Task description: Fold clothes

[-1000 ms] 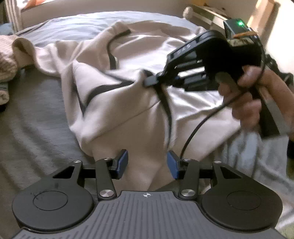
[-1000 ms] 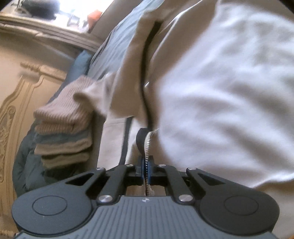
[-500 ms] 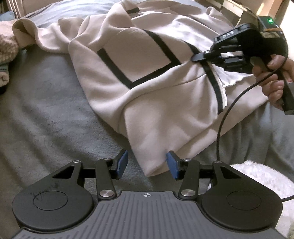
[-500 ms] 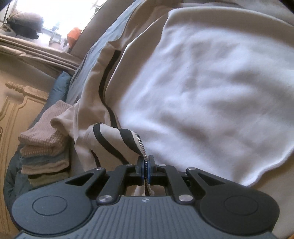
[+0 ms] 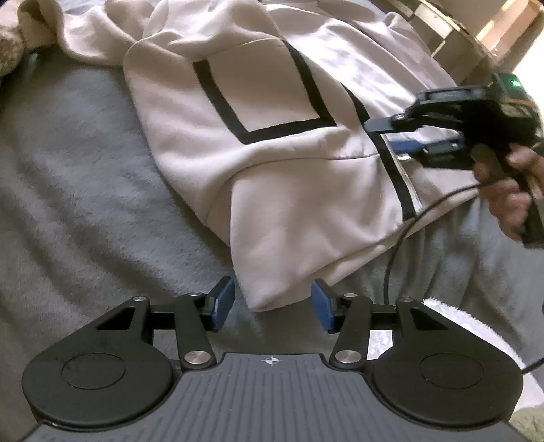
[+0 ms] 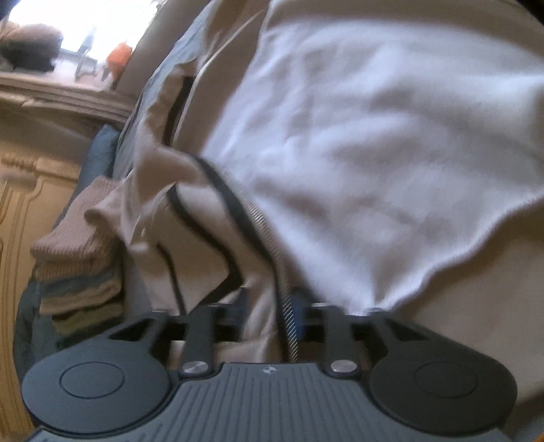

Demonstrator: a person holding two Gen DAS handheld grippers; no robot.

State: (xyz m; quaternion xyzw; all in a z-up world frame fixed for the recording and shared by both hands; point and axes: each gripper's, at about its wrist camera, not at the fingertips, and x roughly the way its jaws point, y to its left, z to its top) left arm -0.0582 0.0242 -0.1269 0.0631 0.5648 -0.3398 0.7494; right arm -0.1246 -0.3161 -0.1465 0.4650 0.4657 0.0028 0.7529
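Left wrist view: the left gripper (image 5: 272, 301) hovers low over the near corner of a cream zip jacket (image 5: 272, 163), its blue pads (image 5: 222, 302) standing apart and widening slightly; the hem corner lies between them, and no pad presses on it. Farther right, the right gripper (image 5: 401, 136), held by a hand (image 5: 510, 190), sits at the jacket's zip edge (image 5: 404, 190), with its cable (image 5: 394, 255) trailing toward the camera.

Right wrist view: the right gripper's jaws are opening. The zip edge and its metal teeth (image 6: 289, 319) lie between the fingers, which no longer look pressed on the cloth, though blur hides the exact contact.

Progress, as judged: one front panel, marked by a black-trimmed pocket (image 5: 261, 98), already lies folded over the body, so a first fold appears made. A sleeve (image 5: 85, 37) trails loose at the far left, and the garment is not yet a compact packet; the sleeves and a crosswise fold remain.

Surface and room: the jacket rests on a grey fleecy blanket (image 5: 85, 204) covering a bed. A white fluffy item (image 5: 452, 316) lies at the near right. A stack of folded knitwear (image 6: 78, 272) stands beside the jacket; beyond it are carved cream woodwork (image 6: 20, 210) and a bright window (image 6: 85, 27).
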